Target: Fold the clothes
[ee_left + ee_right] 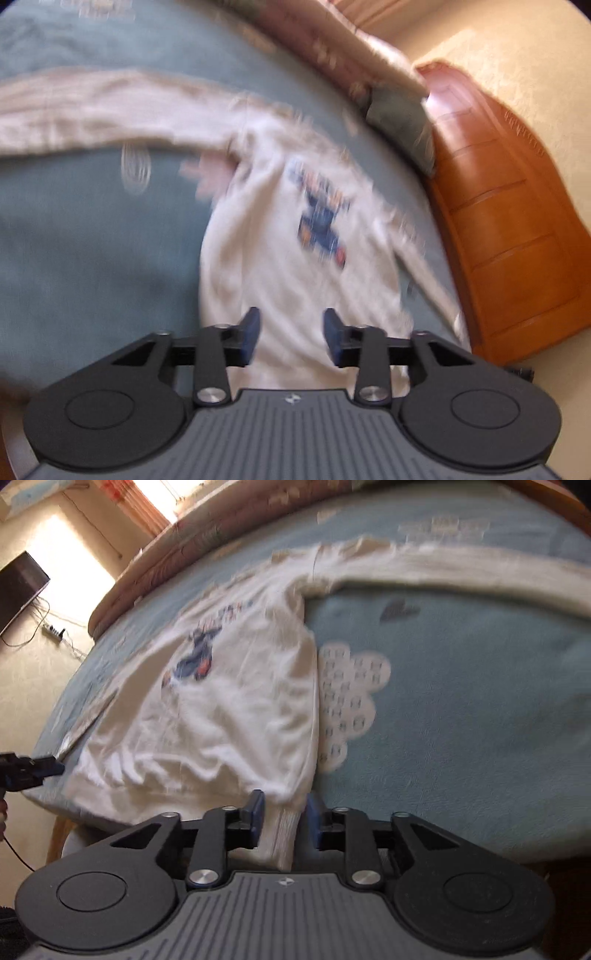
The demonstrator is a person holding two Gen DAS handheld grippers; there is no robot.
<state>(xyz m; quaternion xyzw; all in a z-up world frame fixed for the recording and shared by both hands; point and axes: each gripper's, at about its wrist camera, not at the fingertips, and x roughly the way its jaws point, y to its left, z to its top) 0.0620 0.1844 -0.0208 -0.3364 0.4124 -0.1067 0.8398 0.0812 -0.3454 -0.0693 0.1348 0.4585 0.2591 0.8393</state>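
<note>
While both views are smeared by motion blur, we can make out a white long-sleeved sweatshirt [295, 236] spread front-up on a bed [92, 240] covered in a pale blue-green sheet. A blue and orange print [321, 221] sits on its chest, too blurred for us to read. One sleeve [461, 572] stretches out long and nearly straight across the sheet, away from the body of the garment; the other lies close along the side nearest the wooden bed frame [517, 240].

Our left gripper [291, 338] hangs over the hem end of the sweatshirt with its blue-padded fingers set wide apart, and we see only cloth behind the gap, nothing pinched. In the right wrist view that same gripper shows at the far left edge, just beside the hem corner.

Our right gripper [284, 821] is at the opposite hem corner, at the near edge of the bed. Its fingers stand narrow, with the ribbed hem band [284, 834] running down between the pads; we cannot tell for sure whether they are pressing on it.

A white flower-shaped patch [347, 698] on the sheet lies right alongside the sweatshirt's side seam. Beyond the bed we see a dark screen [18, 590] on the wall.
</note>
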